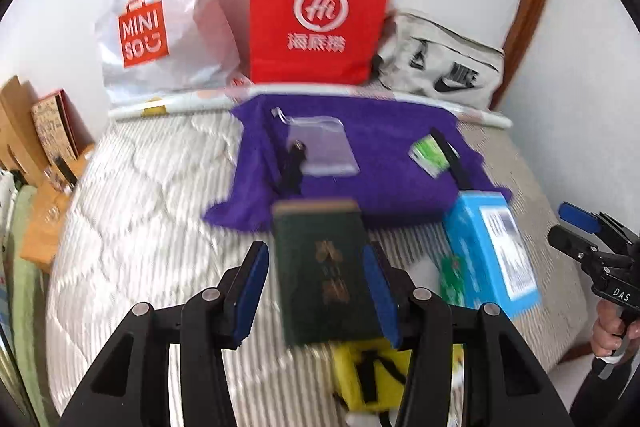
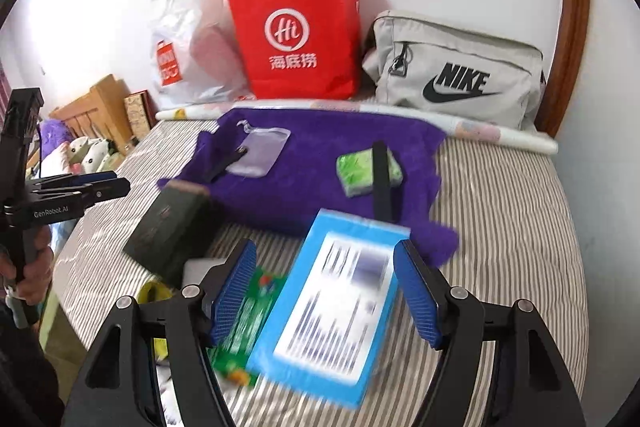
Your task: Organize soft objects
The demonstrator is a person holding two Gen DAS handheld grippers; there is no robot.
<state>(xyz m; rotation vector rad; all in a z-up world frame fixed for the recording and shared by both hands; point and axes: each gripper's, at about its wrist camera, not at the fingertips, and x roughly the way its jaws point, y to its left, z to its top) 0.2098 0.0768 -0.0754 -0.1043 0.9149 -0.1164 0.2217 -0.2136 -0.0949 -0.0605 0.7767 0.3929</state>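
Observation:
A purple towel point(image 1: 360, 163) point(image 2: 320, 163) lies spread on the striped bed; a clear pouch point(image 1: 320, 147) point(image 2: 260, 151) and a green sponge point(image 1: 430, 153) point(image 2: 360, 169) with a black strap rest on it. My left gripper point(image 1: 316, 291) is open, its blue pads on either side of a dark green booklet point(image 1: 324, 267) point(image 2: 168, 223). My right gripper point(image 2: 326, 291) is open over a blue box point(image 2: 332, 303) point(image 1: 492, 251). A green packet point(image 2: 244, 323) lies beside the box. A yellow sponge point(image 1: 368, 375) lies under the left gripper.
A white Miniso bag point(image 1: 160, 19) point(image 2: 188, 43), a red paper bag point(image 1: 316, 15) point(image 2: 296, 31) and a grey Nike bag point(image 1: 444, 67) point(image 2: 456, 71) stand against the back wall. Cardboard boxes point(image 1: 36, 147) and soft toys point(image 2: 80, 147) sit left of the bed.

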